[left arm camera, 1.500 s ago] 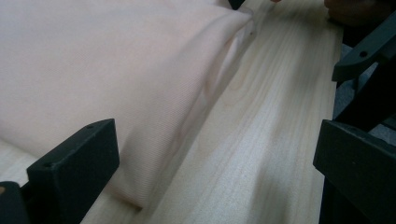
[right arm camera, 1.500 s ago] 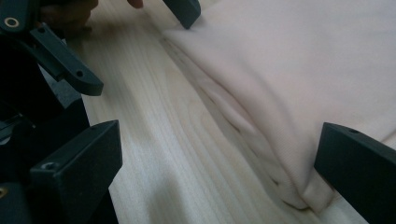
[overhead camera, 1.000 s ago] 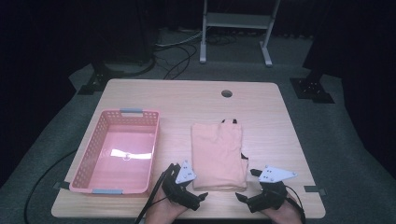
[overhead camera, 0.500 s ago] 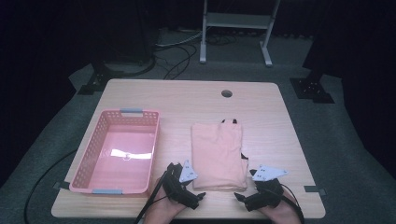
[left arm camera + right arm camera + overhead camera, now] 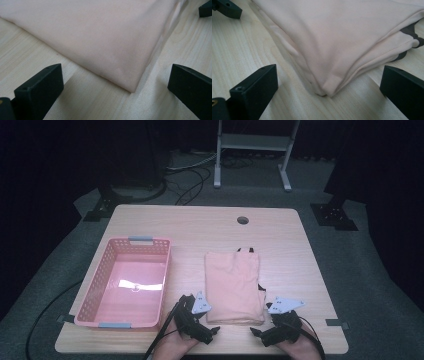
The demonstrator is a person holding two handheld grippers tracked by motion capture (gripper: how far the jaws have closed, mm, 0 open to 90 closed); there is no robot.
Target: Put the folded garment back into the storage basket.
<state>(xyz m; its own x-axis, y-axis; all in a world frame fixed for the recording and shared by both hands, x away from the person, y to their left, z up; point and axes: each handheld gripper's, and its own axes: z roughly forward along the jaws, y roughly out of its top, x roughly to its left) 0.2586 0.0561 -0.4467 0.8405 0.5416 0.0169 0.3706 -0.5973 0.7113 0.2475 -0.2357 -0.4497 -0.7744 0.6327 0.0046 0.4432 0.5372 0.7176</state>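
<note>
Where the folded pink garment lies flat on the pale wooden desk, it sits a little right of the middle, its long side running away from the person, with dark trim showing at its far end and along its right edge. Its near edge lies just beyond both claws. The left claw rests low at the garment's near left corner; in the left gripper view its two black jaws stand wide apart, with that corner lying on the wood between them and touching neither jaw. The right claw rests at the near right corner, its jaws likewise spread; the right gripper view shows several stacked layers of cloth meeting in a point between the jaws, clear of both, with dark trim peeking out at the right. Each claw's jaw tip shows in the far corner of the other's view. To the left of the garment, near it but apart, a pink plastic basket with grey handles stands on the desk.
</note>
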